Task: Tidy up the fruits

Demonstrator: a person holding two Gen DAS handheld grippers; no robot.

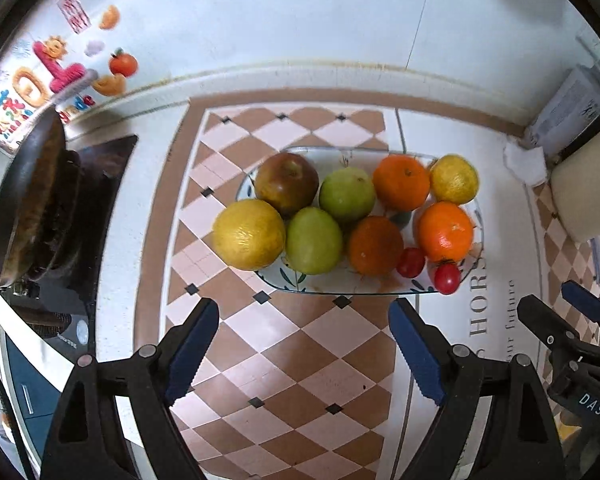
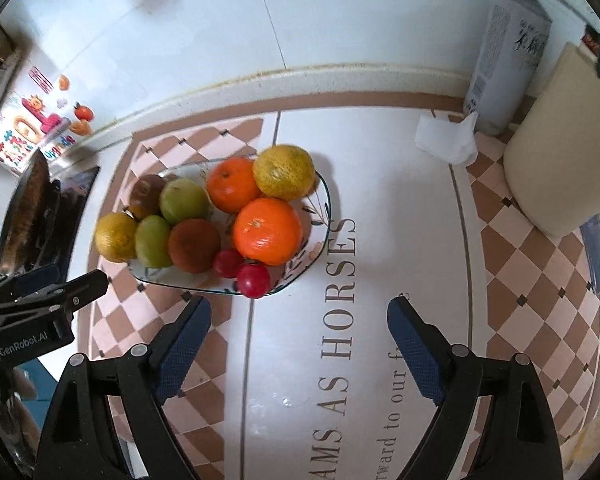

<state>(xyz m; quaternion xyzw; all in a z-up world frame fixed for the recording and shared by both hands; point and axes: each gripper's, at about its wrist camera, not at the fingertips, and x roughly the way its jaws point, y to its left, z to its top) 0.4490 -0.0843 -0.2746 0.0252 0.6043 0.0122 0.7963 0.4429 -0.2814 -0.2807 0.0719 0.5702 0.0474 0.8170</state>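
Note:
A glass plate with a leaf pattern (image 1: pixel 340 286) (image 2: pixel 320 216) lies on the checkered mat. It holds a yellow citrus (image 1: pixel 249 234), a dark red apple (image 1: pixel 287 183), two green fruits (image 1: pixel 313 241), three oranges (image 1: pixel 444 231) (image 2: pixel 268 230), a second yellow citrus (image 1: pixel 454 179) (image 2: pixel 284 173) and two cherry tomatoes (image 1: pixel 447 278) (image 2: pixel 253 281). My left gripper (image 1: pixel 304 344) is open and empty, just in front of the plate. My right gripper (image 2: pixel 300 344) is open and empty, in front of the plate's right end. The right gripper also shows in the left wrist view (image 1: pixel 568 320).
A black pan on a stove (image 1: pixel 32 200) stands at the left. A white carton (image 2: pixel 504 68), crumpled tissue (image 2: pixel 448 138) and a beige board (image 2: pixel 560 160) stand at the back right. A white tiled wall with stickers (image 1: pixel 60 68) runs behind.

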